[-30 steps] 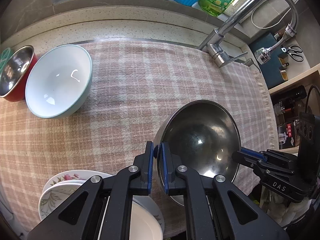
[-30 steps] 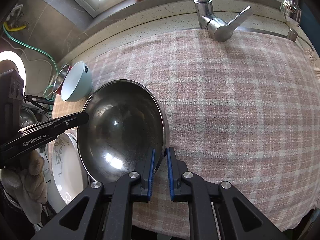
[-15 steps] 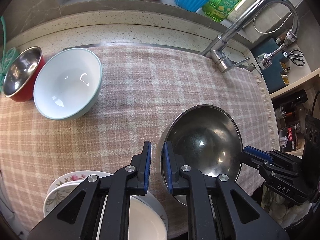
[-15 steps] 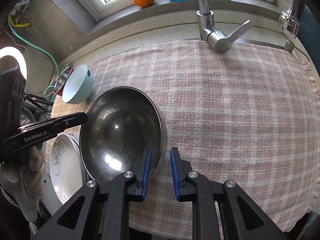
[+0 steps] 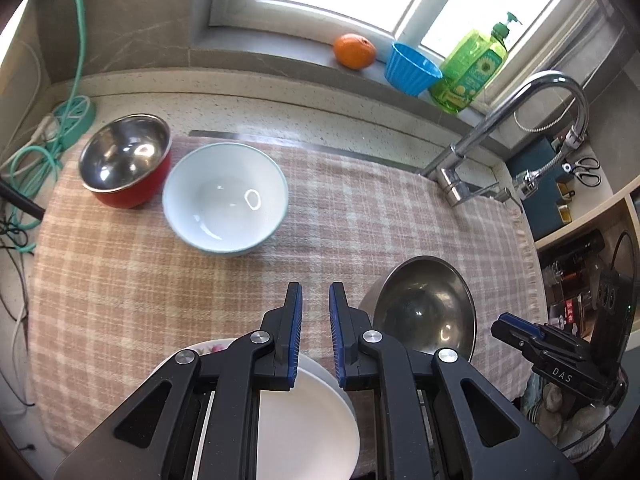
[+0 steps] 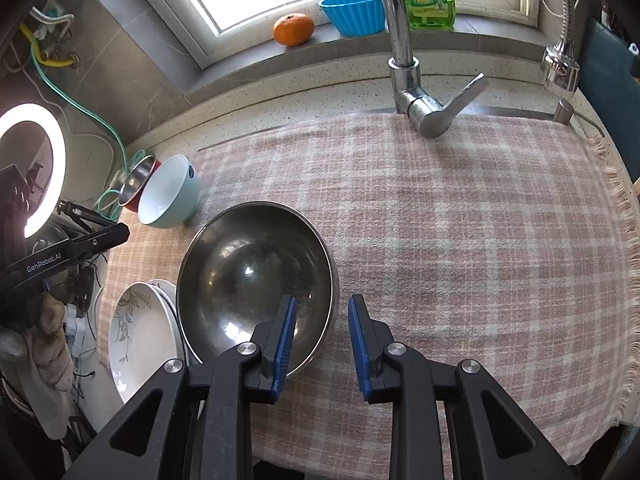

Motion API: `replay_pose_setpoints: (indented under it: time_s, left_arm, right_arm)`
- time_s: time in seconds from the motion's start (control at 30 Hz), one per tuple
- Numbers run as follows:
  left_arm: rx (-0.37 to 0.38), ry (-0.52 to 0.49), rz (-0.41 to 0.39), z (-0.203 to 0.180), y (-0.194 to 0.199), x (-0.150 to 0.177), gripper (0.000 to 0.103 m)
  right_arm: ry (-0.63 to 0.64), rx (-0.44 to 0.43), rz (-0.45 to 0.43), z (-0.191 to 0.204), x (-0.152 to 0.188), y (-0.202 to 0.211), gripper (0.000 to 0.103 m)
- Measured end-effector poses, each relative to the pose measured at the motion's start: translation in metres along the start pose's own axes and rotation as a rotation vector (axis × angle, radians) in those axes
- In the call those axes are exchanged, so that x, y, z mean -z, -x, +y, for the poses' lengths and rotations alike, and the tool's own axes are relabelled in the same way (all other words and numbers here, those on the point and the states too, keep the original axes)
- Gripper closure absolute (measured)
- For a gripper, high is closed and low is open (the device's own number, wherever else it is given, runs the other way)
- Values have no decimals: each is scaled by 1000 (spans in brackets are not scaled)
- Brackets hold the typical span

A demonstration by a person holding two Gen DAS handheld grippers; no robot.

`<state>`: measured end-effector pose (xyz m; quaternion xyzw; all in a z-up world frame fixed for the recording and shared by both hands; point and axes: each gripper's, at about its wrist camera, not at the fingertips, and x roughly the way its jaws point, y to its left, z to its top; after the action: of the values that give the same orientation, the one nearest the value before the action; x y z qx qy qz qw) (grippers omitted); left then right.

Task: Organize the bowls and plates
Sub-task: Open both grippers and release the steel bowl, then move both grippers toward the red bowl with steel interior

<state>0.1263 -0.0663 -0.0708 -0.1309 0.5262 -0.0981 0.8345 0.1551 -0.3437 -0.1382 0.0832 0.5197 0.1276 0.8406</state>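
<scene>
On the plaid cloth, the large steel bowl now rests free of both my grippers. A second ago my left gripper was clamped on its near-left rim and my right gripper on its opposite rim. My left gripper has since released, lifted and drawn away to the left; its jaws stand slightly apart with only cloth between them, and the steel bowl lies to their right. My right gripper's jaws are opening: the left finger hangs over the bowl's interior, the right finger over the cloth outside, and the rim lies in the gap; I see no pad pressing on it.

The stack of plates sits at the near edge, under my left gripper and just left of the steel bowl; in the right wrist view the plates show a leaf pattern. The pale blue bowl and the red-sided steel bowl stand side by side at the far left of the cloth, unmoved. The faucet rises at the cloth's far edge.
</scene>
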Motion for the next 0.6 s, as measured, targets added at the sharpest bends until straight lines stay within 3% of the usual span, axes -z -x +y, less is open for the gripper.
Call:
replay_pose_setpoints:
  time_s: [0.17, 0.4, 0.6]
  left_arm:
    - [-35, 66, -102, 24, 33, 20, 91]
    - [-83, 181, -169, 51, 60, 54, 91]
    - [-144, 239, -229, 66, 81, 74, 91]
  right_arm:
    - [39, -14, -58, 12, 3, 10, 79]
    - [111, -36, -129, 35, 8, 20, 79]
    - [145, -126, -137, 53, 5, 23, 79]
